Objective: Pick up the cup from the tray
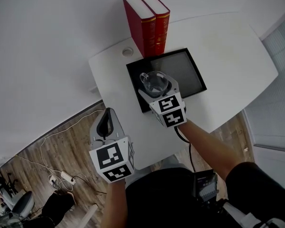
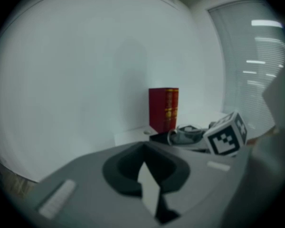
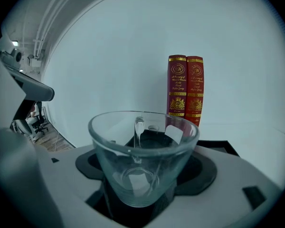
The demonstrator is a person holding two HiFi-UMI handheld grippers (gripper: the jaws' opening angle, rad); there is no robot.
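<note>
**Right gripper clamped on the cup over the tray; left gripper idle**

Head view: The right gripper (image 1: 157, 89) sits at frame centre with its jaws spread wide round the glass cup (image 1: 154, 80) and closed against its sides. The cup is upright, mouth up, over the lower left part of the black tray (image 1: 195, 75). Whether its base is clear of the tray floor cannot be told from here. Gripping the bowl from both sides keeps it level for the lift. The left gripper (image 1: 105, 123) hangs at lower left, off the edge of the white table (image 1: 228, 51) and well apart from the tray. In my judgement it is parked to stay out of the way. Two red books (image 1: 149, 18) stand upright at the tray's far edge.

Left gripper view: The left gripper (image 2: 149, 186) has its jaws together on nothing. The cup (image 2: 183, 136) shows at centre right, just before the books (image 2: 164, 109).

Right gripper view: The cup (image 3: 142, 156) fills the lower centre and is seated between the jaws. The tray (image 3: 221, 146) lies behind it, with the books (image 3: 186, 89) beyond.
</note>
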